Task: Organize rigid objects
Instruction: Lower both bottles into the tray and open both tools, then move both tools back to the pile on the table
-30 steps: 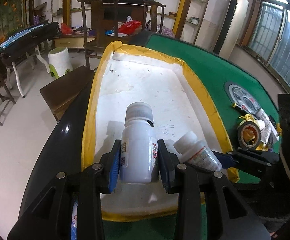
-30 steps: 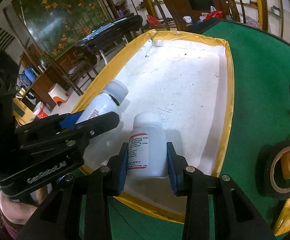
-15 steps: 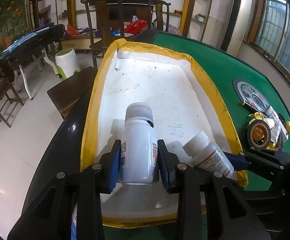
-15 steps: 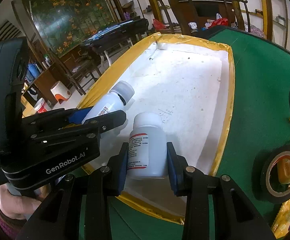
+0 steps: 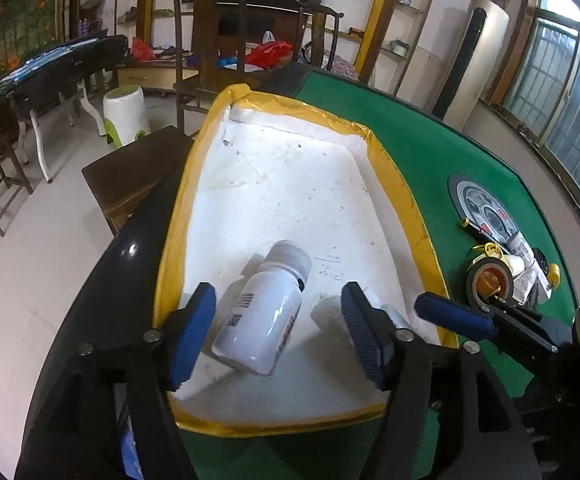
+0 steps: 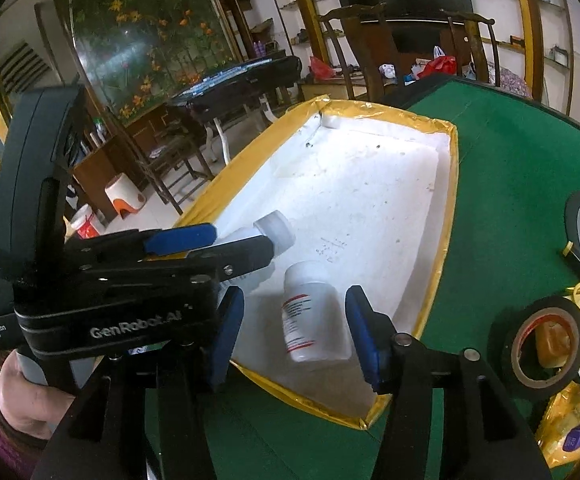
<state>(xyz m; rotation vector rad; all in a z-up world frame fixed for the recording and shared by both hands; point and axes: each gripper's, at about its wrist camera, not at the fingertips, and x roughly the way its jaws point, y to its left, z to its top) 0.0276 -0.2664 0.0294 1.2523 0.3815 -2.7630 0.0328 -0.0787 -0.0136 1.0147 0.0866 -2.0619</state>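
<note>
Both our tools, left tool (image 5: 278,336) and right tool (image 6: 293,334), are spread apart; each white pill bottle (image 5: 264,312) (image 6: 309,316) lies loose mid-frame, cap pointing up-frame

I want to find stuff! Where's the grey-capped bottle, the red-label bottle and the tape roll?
grey-capped bottle (image 5: 260,320): left wrist view, white body.
red-label bottle (image 6: 309,316): right wrist view, label.
tape roll (image 6: 505,336): right wrist view, black rim.

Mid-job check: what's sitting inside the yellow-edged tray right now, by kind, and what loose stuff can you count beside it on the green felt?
In the white tray:
White plastic bottles: 2, one with a grey cap, one with a white cap
On the felt:
Black tape rolls: 1
Other small clutter beside the roll: too jumbled to count
Total counted: 3
</note>
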